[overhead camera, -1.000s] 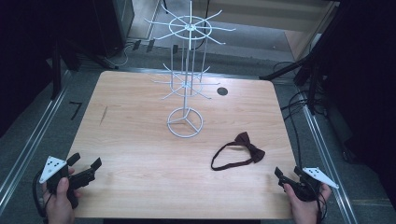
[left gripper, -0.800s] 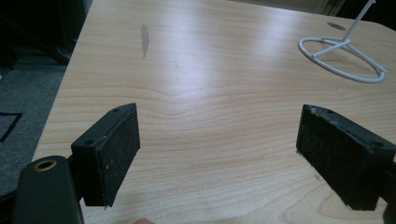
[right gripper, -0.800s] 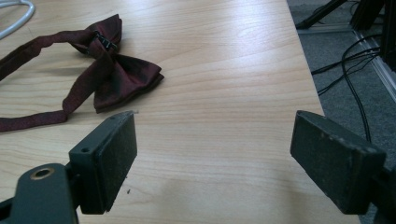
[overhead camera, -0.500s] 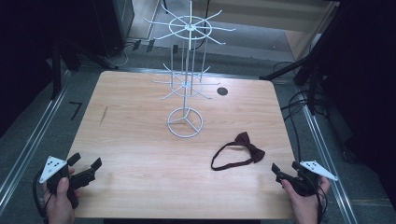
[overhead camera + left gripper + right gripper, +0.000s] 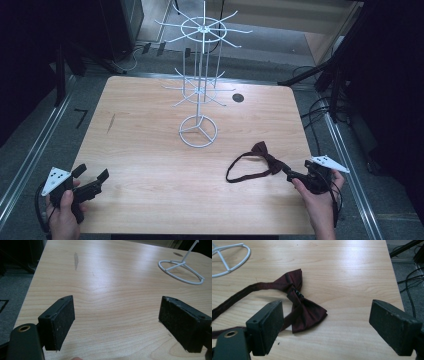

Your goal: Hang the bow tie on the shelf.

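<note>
Left tongs [image 5: 92, 182]: held at the near left corner of the tabletop [image 5: 150, 150], jaws wide apart, nothing between them; bare wood ahead in the left gripper view. Right tongs [image 5: 292, 175]: held at the near right edge, jaws wide apart, gripping nothing. Bow tie [image 5: 298, 302]: dark red, lying flat on the tabletop just ahead of the right tongs, strap looped toward the left. Wire rack [image 5: 199, 131]: white, upright at the tabletop centre, well apart from the left tongs.
</note>
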Demonstrator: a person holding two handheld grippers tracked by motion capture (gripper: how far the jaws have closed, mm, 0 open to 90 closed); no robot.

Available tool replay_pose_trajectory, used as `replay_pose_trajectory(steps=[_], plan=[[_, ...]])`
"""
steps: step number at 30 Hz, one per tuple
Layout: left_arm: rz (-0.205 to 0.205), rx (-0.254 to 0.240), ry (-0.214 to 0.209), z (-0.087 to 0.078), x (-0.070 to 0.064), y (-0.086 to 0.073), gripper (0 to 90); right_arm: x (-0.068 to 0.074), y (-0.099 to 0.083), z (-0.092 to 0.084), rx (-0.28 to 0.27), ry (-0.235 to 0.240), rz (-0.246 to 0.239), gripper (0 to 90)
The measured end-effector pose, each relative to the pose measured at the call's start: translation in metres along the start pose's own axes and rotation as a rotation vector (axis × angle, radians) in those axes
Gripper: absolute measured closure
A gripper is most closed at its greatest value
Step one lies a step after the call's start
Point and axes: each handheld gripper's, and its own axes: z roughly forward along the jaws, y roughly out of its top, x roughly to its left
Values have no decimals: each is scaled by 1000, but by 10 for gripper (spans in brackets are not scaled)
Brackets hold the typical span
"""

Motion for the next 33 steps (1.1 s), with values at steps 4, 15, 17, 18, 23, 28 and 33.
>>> replay_pose_trajectory(steps=[4,15,17,18,23,28,33], plan=[[2,1,-3,0,0,0,144,4,8,6,13,5,6,128],[1,2,-3,0,1,0,144,19,23,23,75,12,-40,111],[1,6,-4,0,1,0,144,20,25,26,83,10,-39,111],[1,6,-5,0,1,0,144,21,26,28,90,11,-36,111],[-5,4,-8,1,1,0,144,25,29,36,134,9,-35,111],[-7,5,-11,1,1,0,144,32,34,48,197,9,-29,120],[-7,6,-13,1,2,0,144,38,32,61,265,10,-45,135]])
